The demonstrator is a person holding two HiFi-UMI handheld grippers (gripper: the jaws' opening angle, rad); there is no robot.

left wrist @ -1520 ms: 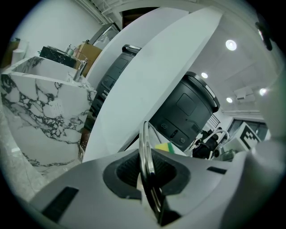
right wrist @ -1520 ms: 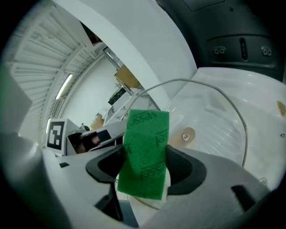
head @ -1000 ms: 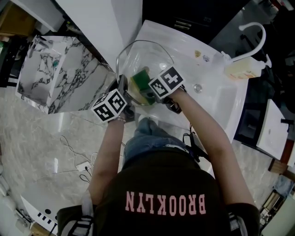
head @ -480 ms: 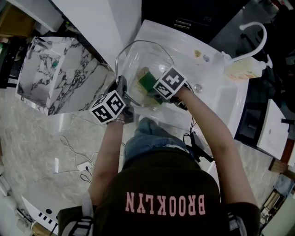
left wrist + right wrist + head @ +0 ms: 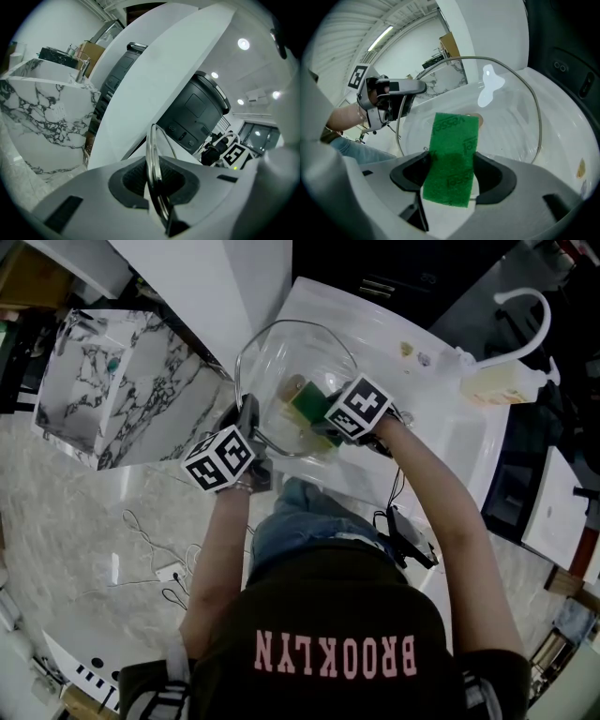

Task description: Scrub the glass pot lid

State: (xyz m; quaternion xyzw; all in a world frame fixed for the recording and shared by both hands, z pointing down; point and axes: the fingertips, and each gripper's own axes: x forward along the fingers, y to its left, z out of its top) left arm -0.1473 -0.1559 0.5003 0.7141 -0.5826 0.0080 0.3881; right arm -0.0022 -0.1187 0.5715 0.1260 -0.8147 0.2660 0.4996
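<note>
Scrub underway, I'd guess. Left hand-held gripper (image 5: 157, 183) clamped on glass pot lid (image 5: 295, 371) rim. Right hand-held gripper (image 5: 450, 176) pinching green scouring pad (image 5: 452, 140) over lid's middle. Can't tell how much surface left.

One glass lid (image 5: 281, 357), one green pad (image 5: 451, 154), two tools (image 5: 153, 183) (image 5: 450, 174), one bottle (image 5: 492, 387)

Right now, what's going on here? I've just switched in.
A person is scrubbing with a claw in each hand. The left claw is clamped on the metal rim of the glass pot lid, holding it up on edge over the white basin. The right claw grips a green scouring pad, and the pad's free end appears to be against the glass near the lid's middle. The scrub looks under way, not finished.
</note>
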